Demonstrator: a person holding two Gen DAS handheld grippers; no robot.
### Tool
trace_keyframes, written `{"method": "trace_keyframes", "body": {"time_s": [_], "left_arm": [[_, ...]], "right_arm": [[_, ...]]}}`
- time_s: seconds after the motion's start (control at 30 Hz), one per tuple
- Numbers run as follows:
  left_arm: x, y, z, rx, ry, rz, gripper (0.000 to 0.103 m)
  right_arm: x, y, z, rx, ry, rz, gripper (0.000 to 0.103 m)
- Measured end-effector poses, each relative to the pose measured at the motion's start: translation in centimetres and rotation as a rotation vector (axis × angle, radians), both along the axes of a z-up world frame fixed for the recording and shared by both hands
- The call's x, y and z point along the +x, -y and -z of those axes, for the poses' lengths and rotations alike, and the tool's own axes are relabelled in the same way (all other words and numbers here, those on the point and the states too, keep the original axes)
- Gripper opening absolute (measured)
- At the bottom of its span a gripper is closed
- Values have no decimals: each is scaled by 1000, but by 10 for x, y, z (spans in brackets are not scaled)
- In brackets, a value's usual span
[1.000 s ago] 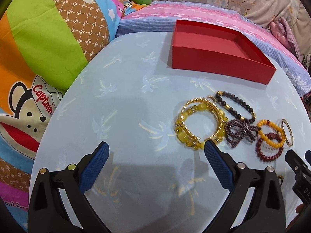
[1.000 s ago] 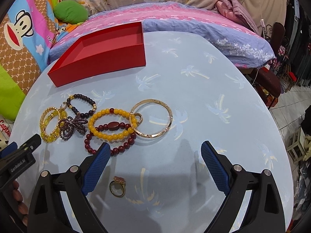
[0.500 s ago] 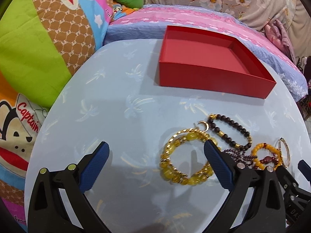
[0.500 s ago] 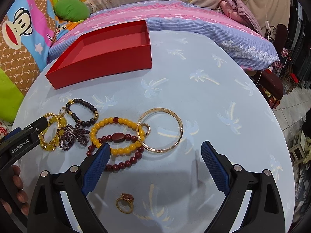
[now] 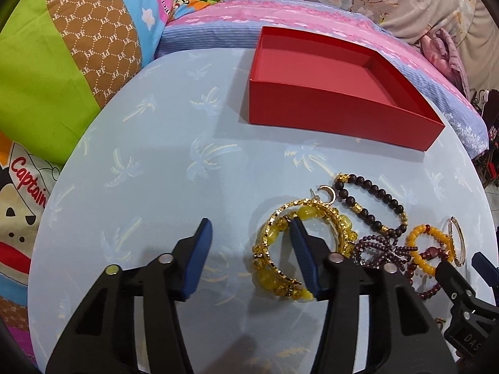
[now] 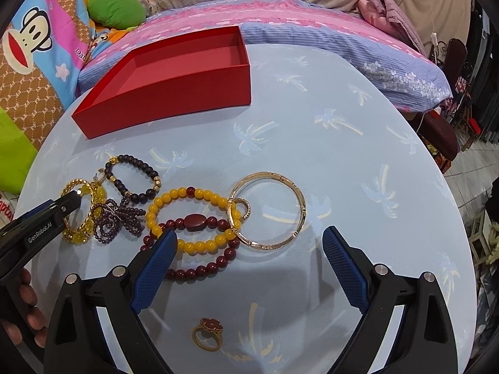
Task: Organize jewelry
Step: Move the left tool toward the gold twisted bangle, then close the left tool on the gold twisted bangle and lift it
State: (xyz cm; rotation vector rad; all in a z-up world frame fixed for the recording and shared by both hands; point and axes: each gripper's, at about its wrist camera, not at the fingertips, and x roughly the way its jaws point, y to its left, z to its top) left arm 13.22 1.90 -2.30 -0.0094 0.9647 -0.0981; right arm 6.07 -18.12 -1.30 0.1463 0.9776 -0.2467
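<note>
A yellow-and-gold bracelet [image 5: 269, 233] lies on the blue cloth with my left gripper [image 5: 249, 222] over it. The jaws are closing. One finger stands inside the ring and the other outside its left side, so that side is between them, untouched by the pads. My right gripper [image 6: 249, 232] hangs open above a yellow bead bracelet [image 6: 202, 244], a dark red bead bracelet [image 6: 193, 221] and a gold bangle [image 6: 299, 199]. A dark bead bracelet [image 5: 371, 187] and a purple bead bundle [image 5: 374, 246] lie between. A gold ring [image 6: 209, 330] rests near me. The red box [image 5: 343, 115] is empty.
The round table [image 5: 156, 171] carries a light-blue palm-print cloth. Cartoon-print pillows [image 5: 62, 78] crowd its left edge and pink-and-blue bedding [image 6: 343, 40] lies behind it. A small gold earring [image 5: 327, 193] lies beside the yellow bracelet. A person's hand [image 6: 25, 311] holds the left gripper.
My left gripper has moved forward onto the yellow-and-gold bracelet and its jaws have narrowed, one finger now inside the ring. The right gripper has barely shifted and stays open.
</note>
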Motion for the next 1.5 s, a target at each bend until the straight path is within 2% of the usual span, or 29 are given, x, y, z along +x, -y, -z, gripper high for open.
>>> {"method": "trace_keyframes", "body": {"time_s": [0.03,0.17,0.23,0.3,0.87,1.37,1.5], "left_arm": [[-1,0,-1,-6,0,6,36],[-4,3,-4,-17,3,23,22],[-5,5,-5,-24,5,32,9],[-8,6,-8,-25,13,38,7],[-42,-7,-43,-77,71,60,6],[-41,10,-27,-62,27,98,7],[-38,11,-24,-57,18,100,7]], "right_arm": [[0,-1,0,0,0,-2,90],[-1,-3,0,0,-1,-7,90],[-2,-4,-1,0,1,-9,90],[-3,-4,-2,1,4,-9,90],[-13,1,-11,32,38,-9,90],[0,30,-4,28,34,54,90],[8,29,4,35,15,44,82]]}}
